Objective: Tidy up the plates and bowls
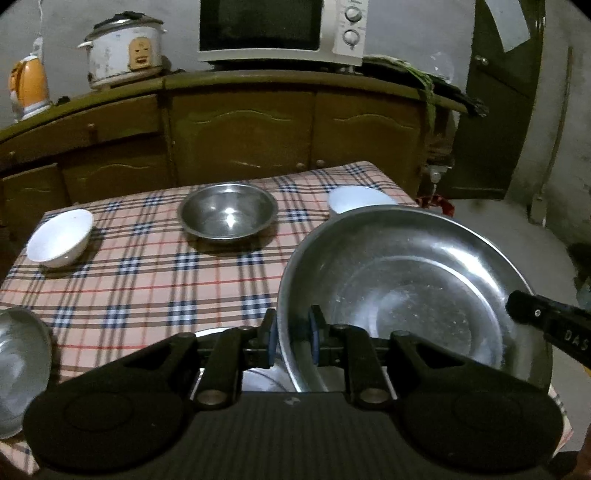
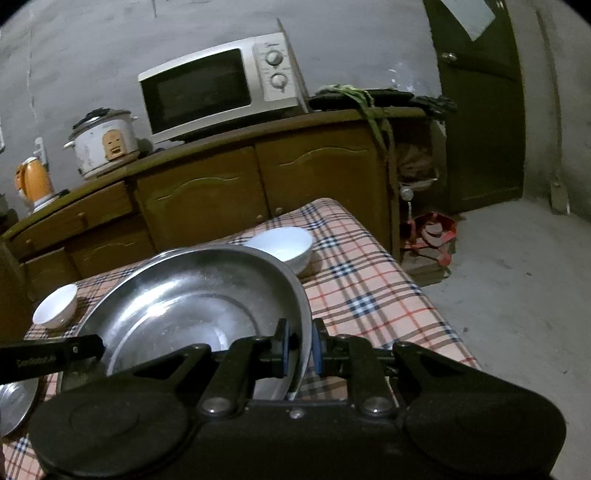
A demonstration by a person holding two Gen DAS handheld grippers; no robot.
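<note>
A large steel plate (image 1: pixel 406 280) is held tilted above the checked table (image 1: pixel 147 280). My left gripper (image 1: pixel 293 341) is shut on its left rim. My right gripper (image 2: pixel 301 350) is shut on its right rim; the plate fills the left of the right wrist view (image 2: pixel 192 295). A steel bowl (image 1: pixel 227 212) sits at the table's middle back. A white bowl (image 1: pixel 61 238) sits at the left and shows small in the right wrist view (image 2: pixel 55 306). Another white bowl (image 2: pixel 282 245) sits at the back right, partly hidden by the plate in the left wrist view (image 1: pixel 358 197).
Another steel dish (image 1: pixel 18 365) lies at the table's near left edge, also in the right wrist view (image 2: pixel 14 406). A wooden cabinet (image 1: pixel 240 129) behind the table carries a microwave (image 1: pixel 280 29), a rice cooker (image 1: pixel 122 48) and a kettle (image 1: pixel 27 85). Concrete floor (image 2: pixel 517 295) lies to the right.
</note>
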